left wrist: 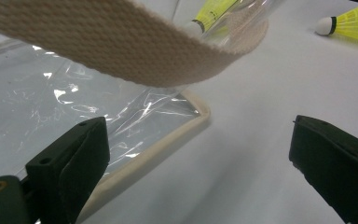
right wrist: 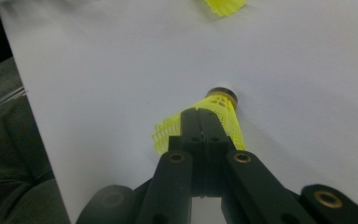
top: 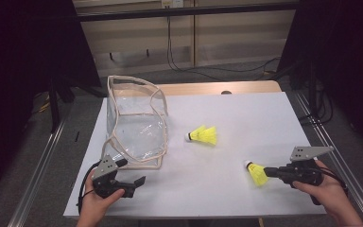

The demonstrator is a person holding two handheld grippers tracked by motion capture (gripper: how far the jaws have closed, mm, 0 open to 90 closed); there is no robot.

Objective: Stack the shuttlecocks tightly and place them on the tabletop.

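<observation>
Nearest, the right hand-held gripper [top: 270,172] pinches a yellow shuttlecock [top: 256,173] by its skirt; the left hand-held gripper [top: 139,182] gapes wide beside the clear bag [top: 134,127] on the counter [top: 246,118].

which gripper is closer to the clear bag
Left. The left gripper sits open just in front of the clear bag, by its near bottom edge. The right gripper is far off to the bag's right, shut on a yellow shuttlecock.
</observation>
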